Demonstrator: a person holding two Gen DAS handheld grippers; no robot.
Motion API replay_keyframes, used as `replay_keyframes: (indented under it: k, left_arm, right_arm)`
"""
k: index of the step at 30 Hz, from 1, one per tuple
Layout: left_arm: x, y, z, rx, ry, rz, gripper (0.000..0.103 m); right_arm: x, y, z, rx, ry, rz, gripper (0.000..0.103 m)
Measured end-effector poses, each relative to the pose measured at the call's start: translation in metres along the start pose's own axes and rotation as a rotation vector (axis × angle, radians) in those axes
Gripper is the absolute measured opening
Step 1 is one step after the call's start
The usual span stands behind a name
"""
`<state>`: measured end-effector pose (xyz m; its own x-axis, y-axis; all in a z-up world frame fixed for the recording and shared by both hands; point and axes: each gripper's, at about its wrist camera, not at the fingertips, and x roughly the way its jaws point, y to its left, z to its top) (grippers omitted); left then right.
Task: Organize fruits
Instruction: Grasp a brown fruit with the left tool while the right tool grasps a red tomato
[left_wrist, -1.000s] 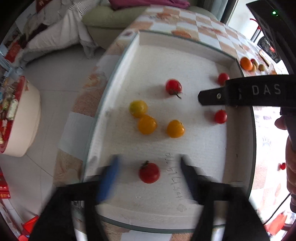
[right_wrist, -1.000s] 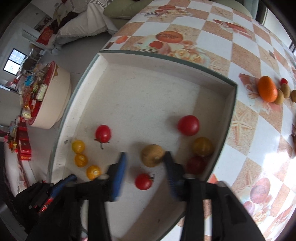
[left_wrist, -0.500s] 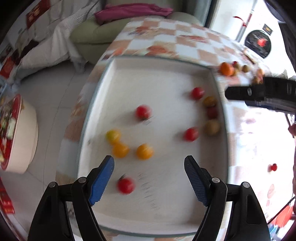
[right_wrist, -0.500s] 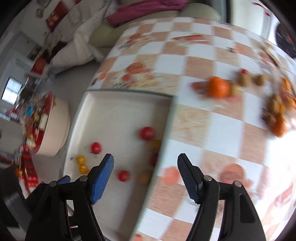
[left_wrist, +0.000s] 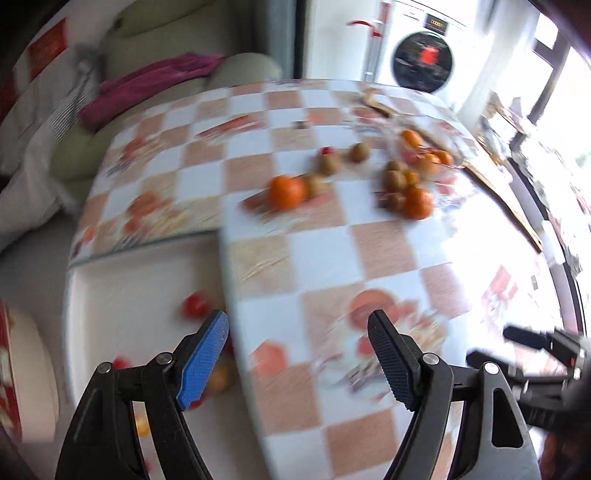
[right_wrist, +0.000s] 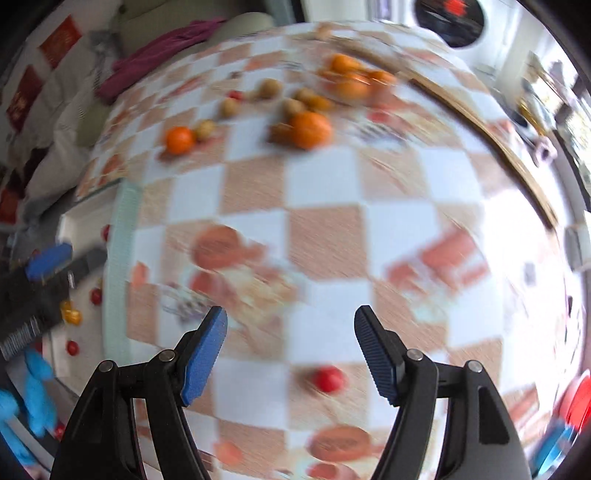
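Observation:
Both views are motion-blurred. My left gripper is open and empty, above the right rim of the white tray, which holds small red and yellow tomatoes. My right gripper is open and empty over the checked tablecloth, with a loose red cherry tomato just below its fingertips. Oranges and brown kiwis lie loose at the far side of the table. The tray shows at the left edge of the right wrist view.
The checked tablecloth covers the round table. A sofa with a magenta cloth stands beyond the far edge. A washing machine is at the back right. A wooden board lies at the table's right side.
Both grippers have swung right, away from the tray's inside and toward the loose fruit on the cloth. The right gripper let go of the kiwi in the tray and opened wide.

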<state>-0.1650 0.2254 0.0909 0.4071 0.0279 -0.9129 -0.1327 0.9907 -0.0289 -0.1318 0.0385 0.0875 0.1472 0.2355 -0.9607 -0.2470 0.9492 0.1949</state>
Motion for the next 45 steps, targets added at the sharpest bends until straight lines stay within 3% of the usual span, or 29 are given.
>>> replay_keyframes:
  k: [7, 9, 18, 27, 32, 33, 36, 41, 45]
  left_arm:
    - [0.051, -0.045, 0.018, 0.093, 0.040, -0.001, 0.078]
    - [0.062, -0.052, 0.022, 0.112, 0.041, -0.004, 0.069]
    - [0.102, -0.075, 0.051, 0.165, 0.028, 0.004, 0.068]
    - [0.121, -0.091, 0.086, 0.188, -0.019, -0.023, 0.068]
    - [0.125, -0.104, 0.096, 0.228, -0.026, -0.045, 0.049]
    - [0.125, -0.106, 0.097, 0.233, -0.025, -0.055, 0.038]
    - [0.123, -0.113, 0.095, 0.251, -0.020, -0.059, 0.023]
    - [0.115, -0.106, 0.083, 0.199, 0.008, -0.114, 0.023]
    - [0.101, -0.096, 0.056, 0.153, 0.031, -0.131, 0.023]
  right_arm:
    - [0.009, -0.033, -0.027, 0.060, 0.035, -0.007, 0.075]
    - [0.011, -0.034, -0.032, 0.048, 0.033, -0.007, 0.073]
    - [0.023, -0.021, -0.047, -0.033, 0.052, 0.008, 0.039]
    - [0.023, -0.022, -0.049, -0.039, 0.039, 0.022, 0.034]
    - [0.019, -0.031, -0.046, -0.025, 0.036, 0.044, 0.027]
    - [0.019, -0.032, -0.046, -0.025, 0.036, 0.052, 0.024]
    - [0.018, -0.030, -0.045, -0.030, 0.037, 0.057, 0.023]
    - [0.020, -0.035, -0.035, -0.004, 0.050, 0.104, 0.022]
    - [0.012, -0.045, -0.031, 0.002, 0.037, 0.116, 0.022]
